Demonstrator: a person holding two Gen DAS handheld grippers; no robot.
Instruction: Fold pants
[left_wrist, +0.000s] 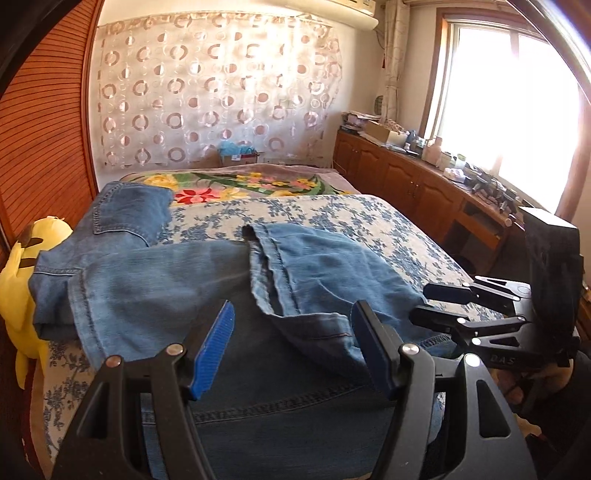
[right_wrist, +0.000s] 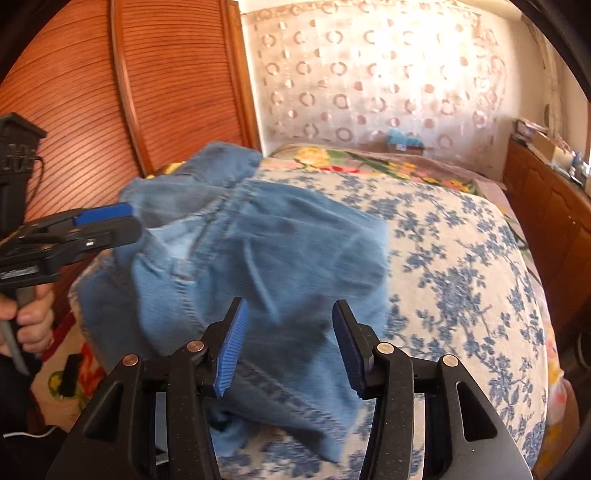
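Blue denim pants (left_wrist: 166, 288) lie folded over themselves on the bed, a leg hem turned back across the middle. In the left wrist view my left gripper (left_wrist: 291, 314) hovers just above the denim, jaws wide apart and nothing pinched. My right gripper (left_wrist: 439, 304) shows at the right edge of the pants. In the right wrist view the pants (right_wrist: 258, 240) look bunched and blurred. My right gripper (right_wrist: 291, 308) stands open over them; cloth lies below the pads, which do not press it. My left gripper (right_wrist: 125, 223) reaches in from the left, held by a hand (right_wrist: 33, 317).
The bed carries a blue-flowered cover (left_wrist: 369, 221) and a bright floral blanket (left_wrist: 240, 184) further back. A yellow plush toy (left_wrist: 26, 266) sits at the left edge by the wooden slatted door (left_wrist: 44, 129). A cluttered wooden cabinet (left_wrist: 424, 181) runs under the window.
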